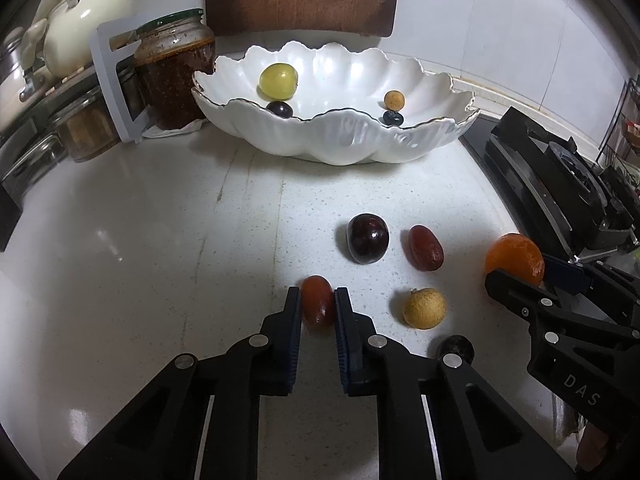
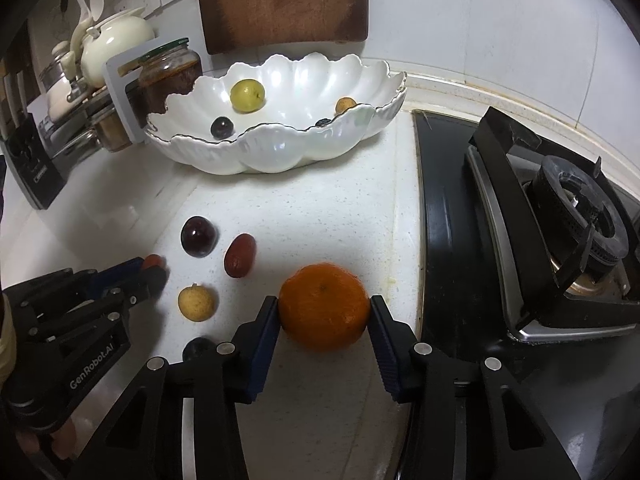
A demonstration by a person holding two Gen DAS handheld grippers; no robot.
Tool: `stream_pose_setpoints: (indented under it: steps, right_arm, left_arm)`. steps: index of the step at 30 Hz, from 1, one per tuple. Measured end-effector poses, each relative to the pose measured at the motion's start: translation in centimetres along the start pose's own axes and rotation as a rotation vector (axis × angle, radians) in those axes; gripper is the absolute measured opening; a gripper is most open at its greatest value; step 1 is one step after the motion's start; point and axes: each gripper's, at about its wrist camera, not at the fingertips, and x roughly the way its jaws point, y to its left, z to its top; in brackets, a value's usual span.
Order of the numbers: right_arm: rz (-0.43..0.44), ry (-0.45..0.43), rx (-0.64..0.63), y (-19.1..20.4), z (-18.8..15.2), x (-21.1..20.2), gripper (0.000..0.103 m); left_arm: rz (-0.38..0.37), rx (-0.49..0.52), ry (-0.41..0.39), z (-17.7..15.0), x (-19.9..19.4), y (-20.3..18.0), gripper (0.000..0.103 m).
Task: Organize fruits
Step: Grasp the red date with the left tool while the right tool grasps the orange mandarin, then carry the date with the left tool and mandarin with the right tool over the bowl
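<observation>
In the left wrist view, a small reddish fruit (image 1: 318, 300) is clamped by the left gripper (image 1: 317, 300) on the countertop (image 1: 140, 240), toward its near edge. In the right wrist view, a mandarin (image 2: 324, 306) beside the stove-side edge is pinched by the right gripper (image 2: 325, 308); 4 fruits are held in the scalloped bowl (image 2: 280, 152) at the back edge.

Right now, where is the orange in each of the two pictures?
Left wrist view: the orange sits at the far right edge, beside the right gripper.
Right wrist view: the orange is low in the centre, between the right gripper's pads.
Shared landmark: the white bowl at the back of the counter.
</observation>
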Motion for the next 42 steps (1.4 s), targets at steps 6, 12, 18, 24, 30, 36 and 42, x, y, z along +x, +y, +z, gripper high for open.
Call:
stream_pose_setpoints:
  steps: [6,12,18,24,30,36,42]
  right_arm:
    - [0.004,-0.009,0.010,-0.3,0.1,-0.5,0.045]
    - [0.022,-0.032,0.007,-0.2,0.3,-1.6,0.045]
    - [0.028,-0.067,0.002,0.1,0.8,-3.0,0.045]
    - [0.047,-0.098,0.011,0.1,1.3,-4.6,0.045]
    - [0.064,-0.124,0.021,0.1,1.8,-6.1,0.045]
    - [0.066,-0.165,0.008,0.1,2.4,-7.6,0.045]
    - [0.061,-0.212,-0.009,0.3,3.1,-8.8,0.045]
  left_arm:
    - [-0.010,0.000,-0.026,0.3,-1.5,-0.2,0.017]
    - [-0.025,-0.007,-0.058,0.7,-3.2,-0.3,0.017]
    - [-0.030,-0.007,-0.097,1.1,-4.8,-0.4,0.017]
    - [-0.031,-0.007,-0.135,1.5,-6.3,-0.7,0.017]
    - [-0.031,-0.006,-0.175,1.9,-7.8,-0.9,0.017]
    - [-0.025,0.002,-0.224,2.4,-9.3,-1.0,0.017]
    - [-0.015,0.007,-0.277,2.9,-10.9,-1.0,0.017]
